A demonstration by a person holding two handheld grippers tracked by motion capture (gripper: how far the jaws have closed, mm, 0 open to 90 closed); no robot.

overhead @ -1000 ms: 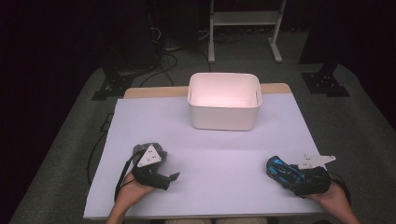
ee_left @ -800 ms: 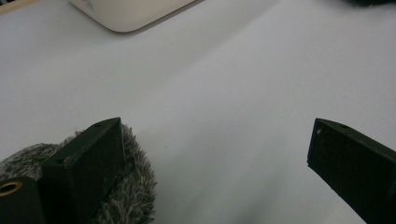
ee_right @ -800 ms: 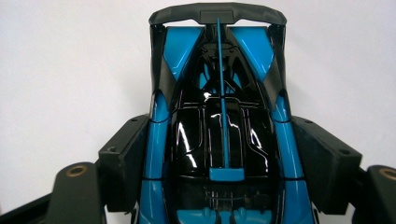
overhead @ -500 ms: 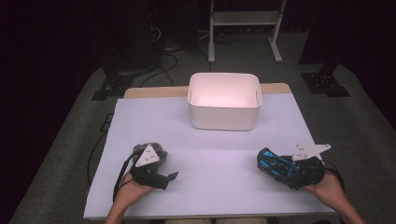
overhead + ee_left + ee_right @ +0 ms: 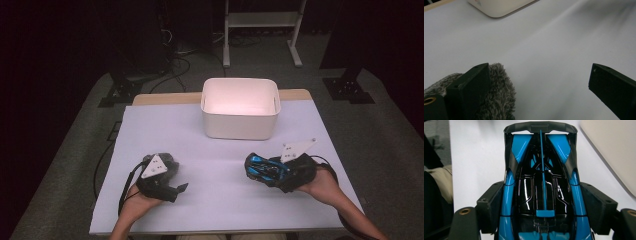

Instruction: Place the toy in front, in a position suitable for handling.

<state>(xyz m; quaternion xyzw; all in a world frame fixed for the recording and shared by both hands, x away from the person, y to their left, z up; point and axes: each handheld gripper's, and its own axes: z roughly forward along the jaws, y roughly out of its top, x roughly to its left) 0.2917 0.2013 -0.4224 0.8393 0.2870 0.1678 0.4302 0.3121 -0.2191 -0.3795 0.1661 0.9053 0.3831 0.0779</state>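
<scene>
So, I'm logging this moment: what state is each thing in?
Toy car: clamped in right hand-held gripper, off the table.
Furry grey thing: on the table, against one jaw.
Left hand-held gripper: open.
White bin: upright, looks empty.

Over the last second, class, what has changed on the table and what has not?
The right gripper, shut on the toy car, carried it left and toward the bin. The left gripper stayed put, open, a grey furry thing beside one jaw. The bin did not move.
</scene>
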